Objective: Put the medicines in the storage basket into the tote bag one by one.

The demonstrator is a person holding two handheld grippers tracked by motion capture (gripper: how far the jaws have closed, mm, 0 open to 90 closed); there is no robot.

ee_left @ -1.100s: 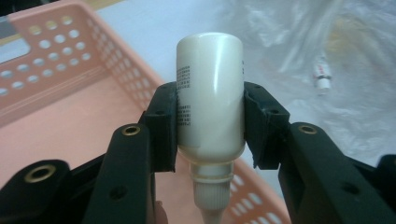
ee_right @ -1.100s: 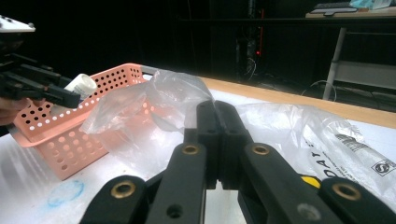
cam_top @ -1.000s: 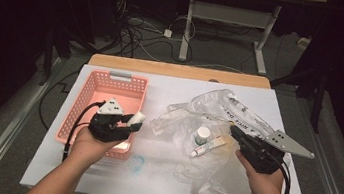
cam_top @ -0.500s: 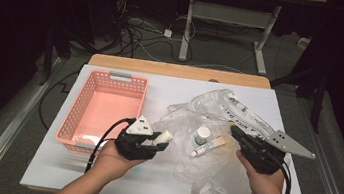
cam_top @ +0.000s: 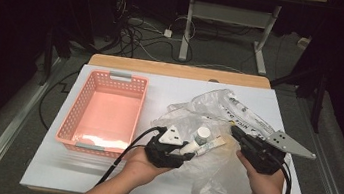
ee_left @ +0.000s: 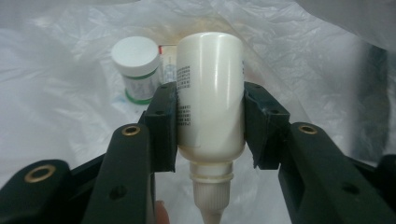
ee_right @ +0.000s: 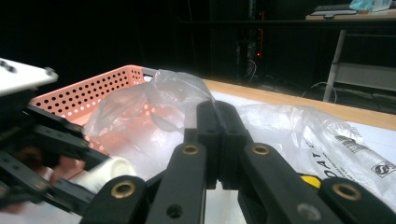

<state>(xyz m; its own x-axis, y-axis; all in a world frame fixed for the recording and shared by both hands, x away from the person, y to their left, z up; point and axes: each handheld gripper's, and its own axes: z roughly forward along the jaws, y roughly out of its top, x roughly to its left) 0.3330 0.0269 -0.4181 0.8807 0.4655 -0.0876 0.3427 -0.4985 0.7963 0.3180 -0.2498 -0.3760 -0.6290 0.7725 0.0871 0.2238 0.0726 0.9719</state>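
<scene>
The left gripper is clamped on a white squeeze bottle: its two black pads press the bottle's sides, printed text faces the camera, and the capped nozzle points back toward the hand. In the high view this left gripper sits low at the table's middle, right at the edge of a crumpled clear plastic bag, with the bottle poking out toward the bag.

Just past the bottle in the left gripper view stands a small jar with a white lid and a green band, upright on the plastic — close behind the bottle and slightly to its left, not touching it as far as can be seen. From above, the jar stands on the bag between the two grippers, and a slim white tube lies beside it, slanting toward the right gripper.

The right gripper has its jaws pressed fully together, pinching a fold of the bag's film and holding it raised. In the high view the right gripper rests at the bag's right side, well apart from the left one.

To the left on the white table sits a pink perforated basket — its floor looks bare. It is near the left gripper but apart from it.
</scene>
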